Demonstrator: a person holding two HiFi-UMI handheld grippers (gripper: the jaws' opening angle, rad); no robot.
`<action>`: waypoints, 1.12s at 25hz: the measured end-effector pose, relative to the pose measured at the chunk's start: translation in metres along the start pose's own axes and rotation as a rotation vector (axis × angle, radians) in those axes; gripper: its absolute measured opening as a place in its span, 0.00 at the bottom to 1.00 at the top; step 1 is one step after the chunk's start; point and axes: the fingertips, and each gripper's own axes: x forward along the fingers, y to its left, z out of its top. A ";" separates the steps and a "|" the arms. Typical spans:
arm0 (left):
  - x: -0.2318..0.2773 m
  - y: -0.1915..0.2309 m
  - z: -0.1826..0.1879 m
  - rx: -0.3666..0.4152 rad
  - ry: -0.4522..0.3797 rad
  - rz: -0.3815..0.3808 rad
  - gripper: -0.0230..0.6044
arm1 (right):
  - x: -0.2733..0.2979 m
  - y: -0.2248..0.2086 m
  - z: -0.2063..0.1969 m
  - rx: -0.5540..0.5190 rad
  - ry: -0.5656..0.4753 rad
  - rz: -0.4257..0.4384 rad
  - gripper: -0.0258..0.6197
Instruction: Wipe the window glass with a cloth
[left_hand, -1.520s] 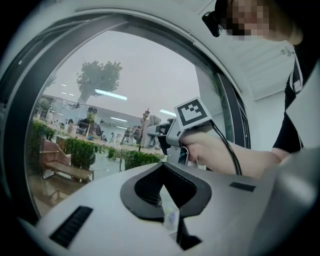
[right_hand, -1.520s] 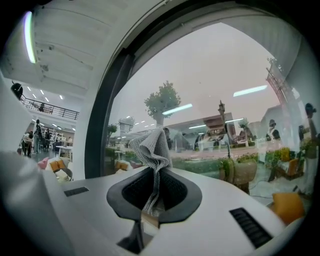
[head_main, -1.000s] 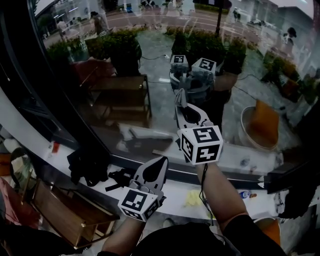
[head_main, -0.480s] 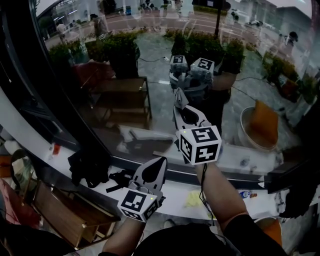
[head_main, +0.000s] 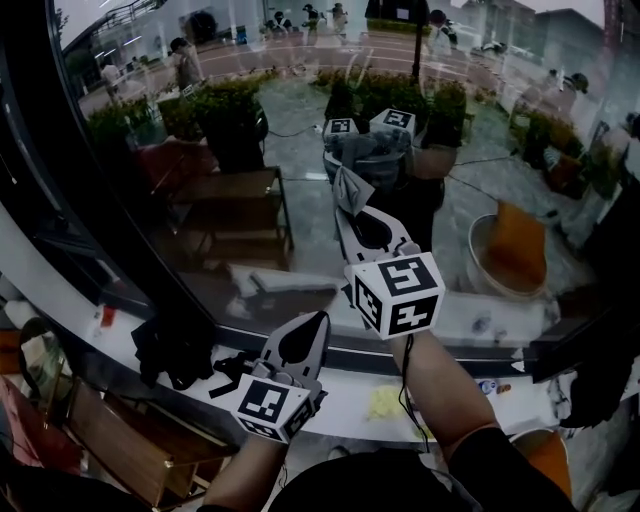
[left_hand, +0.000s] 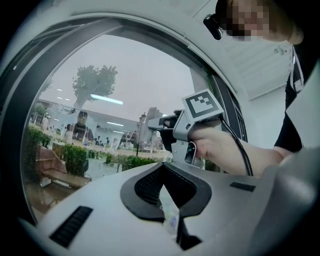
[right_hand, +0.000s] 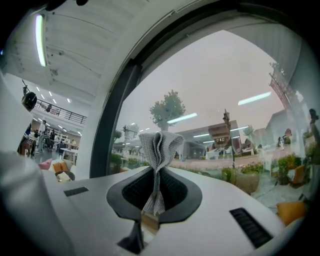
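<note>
My right gripper (head_main: 346, 203) is raised in front of the window glass (head_main: 250, 130), shut on a folded grey cloth (head_main: 351, 186). In the right gripper view the cloth (right_hand: 159, 147) stands up fanned out from between the jaws of my right gripper (right_hand: 157, 175), close to the glass (right_hand: 225, 90). My left gripper (head_main: 321, 319) hangs lower, over the sill, shut with nothing in it. The left gripper view shows my left gripper (left_hand: 170, 200) with its pads together, and past them the right gripper's marker cube (left_hand: 202, 105) in a hand. The glass mirrors both marker cubes (head_main: 365, 125).
A dark curved window frame (head_main: 60, 200) runs down the left. The white sill (head_main: 340, 385) below carries a black bundle (head_main: 170, 345), a yellow scrap (head_main: 385, 400) and a small bottle (head_main: 487, 386). Outside the glass are plants, a bench and paving.
The right gripper with the cloth has risen a little along the glass. The left gripper has stayed over the sill.
</note>
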 end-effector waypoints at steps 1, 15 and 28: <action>0.002 -0.002 0.004 0.012 -0.005 -0.008 0.05 | -0.002 -0.003 0.006 -0.005 -0.010 -0.005 0.11; 0.032 -0.029 0.060 0.044 -0.093 -0.079 0.05 | -0.010 -0.036 0.071 -0.009 -0.063 -0.044 0.11; 0.021 -0.043 0.052 0.048 -0.067 -0.094 0.05 | -0.010 -0.059 0.065 -0.035 -0.009 -0.130 0.11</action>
